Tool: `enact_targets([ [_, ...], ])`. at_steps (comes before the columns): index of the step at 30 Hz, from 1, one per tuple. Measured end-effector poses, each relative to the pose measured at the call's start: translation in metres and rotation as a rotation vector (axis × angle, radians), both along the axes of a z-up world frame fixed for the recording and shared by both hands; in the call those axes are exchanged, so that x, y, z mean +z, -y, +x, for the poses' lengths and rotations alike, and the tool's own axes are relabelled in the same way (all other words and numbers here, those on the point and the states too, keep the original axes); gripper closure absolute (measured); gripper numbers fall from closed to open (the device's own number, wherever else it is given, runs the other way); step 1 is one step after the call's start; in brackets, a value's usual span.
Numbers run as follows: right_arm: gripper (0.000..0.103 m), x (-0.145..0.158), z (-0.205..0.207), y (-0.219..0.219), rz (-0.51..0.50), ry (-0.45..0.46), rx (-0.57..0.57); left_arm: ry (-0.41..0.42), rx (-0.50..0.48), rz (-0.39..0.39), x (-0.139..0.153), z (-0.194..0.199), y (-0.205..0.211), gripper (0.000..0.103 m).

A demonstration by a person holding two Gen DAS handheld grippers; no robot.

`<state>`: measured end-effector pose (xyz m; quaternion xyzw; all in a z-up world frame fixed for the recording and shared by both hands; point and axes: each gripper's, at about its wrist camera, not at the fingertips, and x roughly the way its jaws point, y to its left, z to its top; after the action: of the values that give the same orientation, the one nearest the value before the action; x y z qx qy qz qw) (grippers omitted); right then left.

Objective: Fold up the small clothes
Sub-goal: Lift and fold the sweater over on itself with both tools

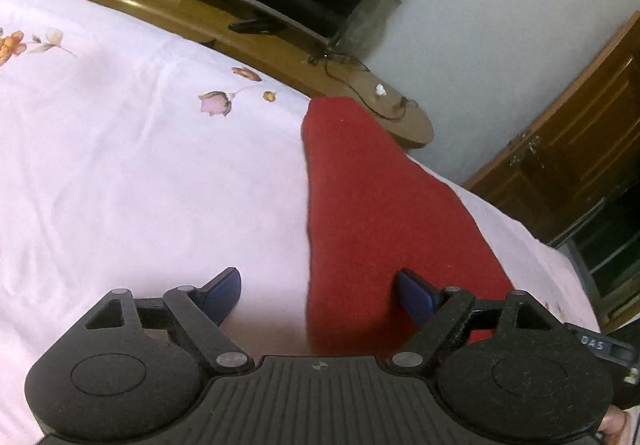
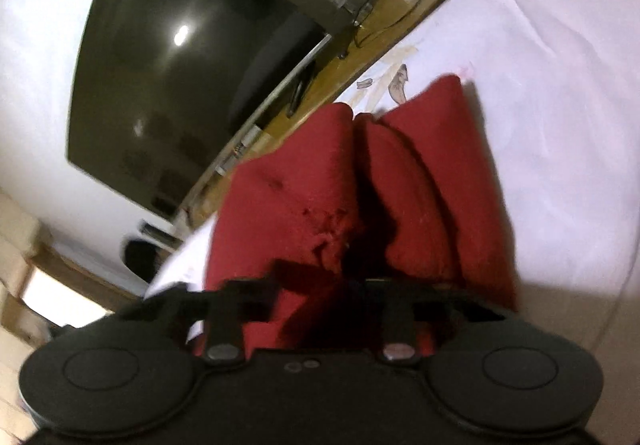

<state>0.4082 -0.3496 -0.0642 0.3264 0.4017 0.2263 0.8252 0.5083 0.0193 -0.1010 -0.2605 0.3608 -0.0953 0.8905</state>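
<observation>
Your left gripper (image 1: 318, 295) stands wide above the red cloth (image 1: 372, 205); your right gripper (image 2: 352, 277) pinches its bunched folds.

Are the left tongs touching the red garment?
Cannot tell. In the left wrist view the left tongs stand open around the red garment's edge; no contact shows.

"DAS", seemingly, on grey tag (image 1: 600, 346) beside left gripper (image 1: 319, 295)
</observation>
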Motion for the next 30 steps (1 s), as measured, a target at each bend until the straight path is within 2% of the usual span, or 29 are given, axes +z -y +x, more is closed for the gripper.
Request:
enact_targets([
  [3, 0.097, 0.021, -0.014, -0.004, -0.076, 0.095, 0.014, 0.041, -0.018, 0.063, 0.010, 0.002, 0.013, 0.020],
  [6, 0.098, 0.043, -0.033, 0.010, -0.069, 0.182, -0.020, 0.057, -0.054, 0.077, 0.016, 0.010, 0.023, 0.020],
  [9, 0.098, 0.050, -0.049, 0.027, -0.060, 0.202, -0.050, 0.082, -0.089, 0.138, 0.023, 0.009, 0.035, 0.020],
  [10, 0.097, 0.047, -0.050, 0.029, -0.063, 0.193, -0.044, 0.079, -0.085, 0.137, 0.023, 0.007, 0.036, 0.020],
  [11, 0.091, 0.042, -0.047, 0.031, -0.058, 0.178, -0.034, 0.074, -0.082, 0.107, 0.021, 0.006, 0.033, 0.020],
  [12, 0.071, 0.035, -0.043, 0.031, -0.045, 0.147, -0.031, 0.073, -0.074, 0.091, 0.021, 0.005, 0.030, 0.020],
  [14, 0.052, 0.027, -0.039, 0.033, -0.010, 0.107, -0.039, 0.077, -0.046, 0.092, 0.020, 0.002, 0.022, 0.020],
  [16, 0.051, 0.027, -0.046, 0.037, 0.048, 0.120, -0.066, 0.075, -0.026, 0.086, 0.019, -0.002, 0.011, 0.020],
  [19, 0.050, 0.017, -0.063, 0.049, 0.151, 0.080, -0.116, 0.078, -0.022, 0.065, 0.017, -0.005, 0.002, 0.020],
  [21, 0.045, 0.009, -0.066, 0.046, 0.179, 0.046, -0.108, 0.084, -0.028, 0.024, 0.015, -0.007, -0.001, 0.020],
  [25, 0.045, -0.012, -0.058, 0.038, 0.255, -0.061, -0.112, 0.080, -0.011, -0.053, 0.009, -0.020, -0.005, 0.020],
  [30, 0.044, -0.015, -0.088, 0.057, 0.357, -0.077, -0.225, 0.061, -0.017, -0.058, -0.004, -0.028, -0.009, 0.020],
])
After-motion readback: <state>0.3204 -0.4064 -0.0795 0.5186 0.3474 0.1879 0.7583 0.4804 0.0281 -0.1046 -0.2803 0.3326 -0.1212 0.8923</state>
